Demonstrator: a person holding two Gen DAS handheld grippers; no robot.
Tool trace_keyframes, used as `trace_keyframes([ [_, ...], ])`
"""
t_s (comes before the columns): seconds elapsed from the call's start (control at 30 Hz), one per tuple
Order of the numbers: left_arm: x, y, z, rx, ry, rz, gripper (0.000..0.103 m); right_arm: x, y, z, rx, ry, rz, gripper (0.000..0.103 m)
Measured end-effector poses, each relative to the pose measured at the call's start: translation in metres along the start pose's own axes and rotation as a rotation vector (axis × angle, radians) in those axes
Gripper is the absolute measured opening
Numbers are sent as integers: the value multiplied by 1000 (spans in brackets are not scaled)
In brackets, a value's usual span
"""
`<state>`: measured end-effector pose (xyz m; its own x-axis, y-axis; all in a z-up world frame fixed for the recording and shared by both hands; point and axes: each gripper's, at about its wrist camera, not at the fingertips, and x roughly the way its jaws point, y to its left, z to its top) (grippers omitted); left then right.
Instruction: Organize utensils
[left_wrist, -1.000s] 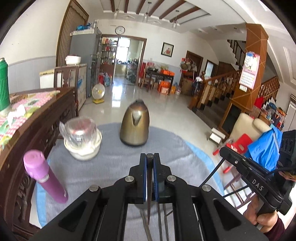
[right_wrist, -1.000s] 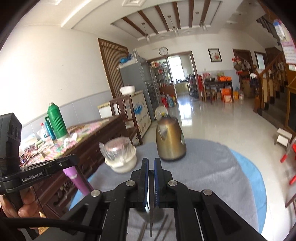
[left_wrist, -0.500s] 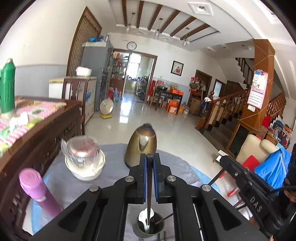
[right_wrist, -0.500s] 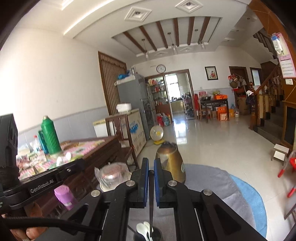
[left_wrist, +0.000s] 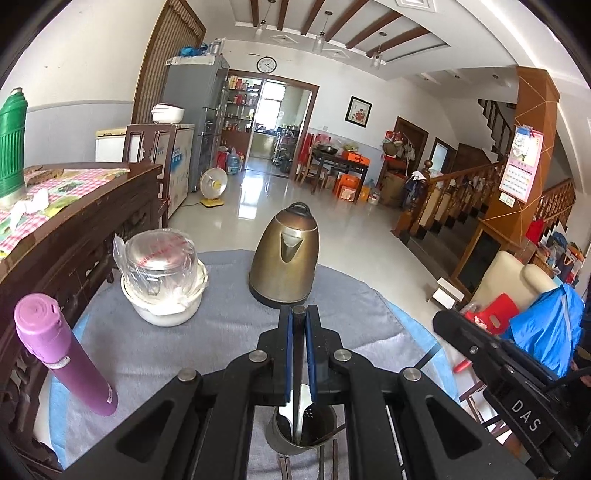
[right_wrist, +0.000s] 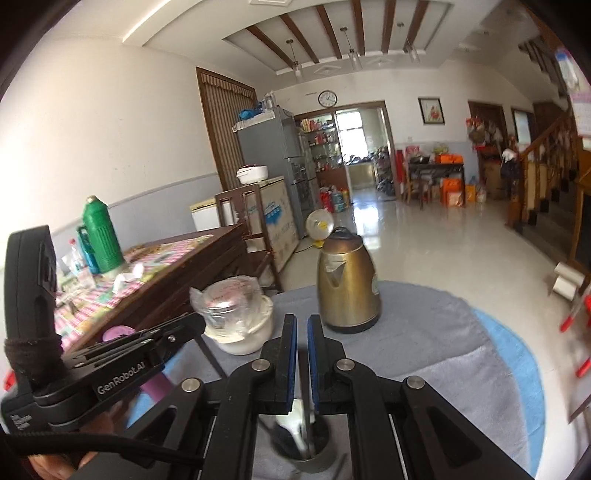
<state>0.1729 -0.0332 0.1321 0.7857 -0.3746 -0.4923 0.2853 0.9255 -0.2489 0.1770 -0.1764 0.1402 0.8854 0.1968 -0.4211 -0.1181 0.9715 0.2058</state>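
Over the metal cup (left_wrist: 301, 432) on the desk (left_wrist: 221, 354), both grippers, left (left_wrist: 299, 350) and right (right_wrist: 302, 360), have jaws clamped on thin utensils hanging tip-down, apparently aimed to drop in beside the spoon (left_wrist: 295, 406).

Spoons (left_wrist: 300, 406) apparently in cup (left_wrist: 291, 445), before kettle (left_wrist: 284, 254)

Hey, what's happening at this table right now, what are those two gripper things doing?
A person holds a gripper in each hand over a grey cloth-covered table. The left gripper is shut on a thin metal utensil, its lower end down in a dark holder cup that already holds a white spoon. The right gripper is also shut on a slim utensil over the same cup. A brass kettle, a wrapped bowl and a purple flask stand untouched.
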Motion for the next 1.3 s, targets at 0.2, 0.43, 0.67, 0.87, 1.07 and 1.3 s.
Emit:
trace_keyframes([
  [0.2,-32,6,9,0,-66,-4,48,-16,-6,11,58,4,43,12],
  [0.43,-71,26,1,7,-132,68,55,-67,-28,16,112,-146,38,53],
  [0.67,-80,65,-76,-5,-40,186,59,-78,-64,-29,123,-76,-33,53],
  [0.87,-75,80,-184,17,187,268,59,-74,-100,-99,168,82,-66,53],
  [1.07,-89,93,-252,-17,344,281,59,-77,-116,-159,146,237,-94,51],
  [1.3,-100,108,-231,-83,263,315,59,-76,-120,-180,200,283,-77,51],
])
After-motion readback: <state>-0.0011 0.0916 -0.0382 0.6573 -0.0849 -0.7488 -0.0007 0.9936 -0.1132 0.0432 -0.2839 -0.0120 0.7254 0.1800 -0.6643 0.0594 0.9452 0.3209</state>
